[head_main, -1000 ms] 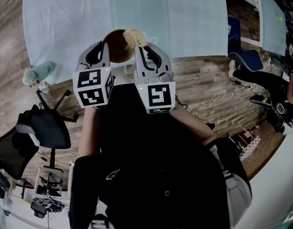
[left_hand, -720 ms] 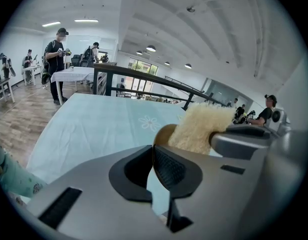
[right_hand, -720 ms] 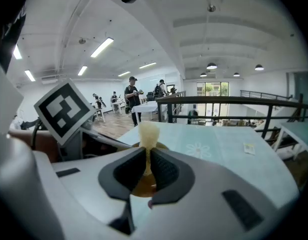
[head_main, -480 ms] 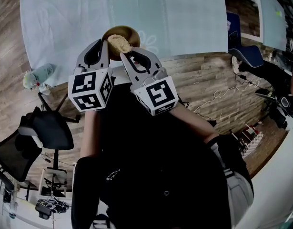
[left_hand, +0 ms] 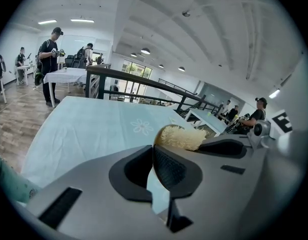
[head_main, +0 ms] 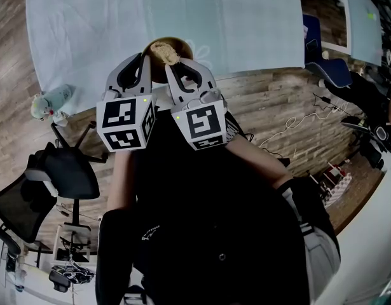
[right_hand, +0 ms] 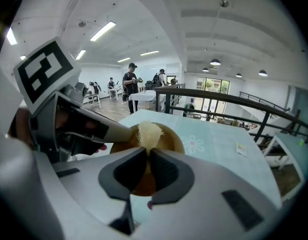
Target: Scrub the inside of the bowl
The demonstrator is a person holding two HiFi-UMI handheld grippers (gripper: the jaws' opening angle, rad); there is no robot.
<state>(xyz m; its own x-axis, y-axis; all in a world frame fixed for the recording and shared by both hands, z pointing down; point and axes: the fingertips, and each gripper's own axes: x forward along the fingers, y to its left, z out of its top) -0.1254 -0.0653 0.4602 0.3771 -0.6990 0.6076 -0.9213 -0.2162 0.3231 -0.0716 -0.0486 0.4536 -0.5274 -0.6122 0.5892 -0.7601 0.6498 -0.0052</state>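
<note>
Right gripper (right_hand: 148, 151) is clamped on a pale fibrous scrubber (right_hand: 149, 133), which sits inside the brown bowl (right_hand: 171, 141) toward its 10 o'clock wall. Left gripper (left_hand: 154, 149) pinches the bowl's thin rim at 9 o'clock, jaws nearly together. In the head view the bowl is at the 6 o'clock edge of the teal-clothed table (head_main: 87, 30). A soft toy (head_main: 50, 100) shows at 9 o'clock and a black office chair (head_main: 61, 170) at 8 o'clock.

No words, numbers or brand names can be read — only black-and-white square code patterns on the left cube (head_main: 126, 124) and right cube (head_main: 201, 126), behind the jaws.
</note>
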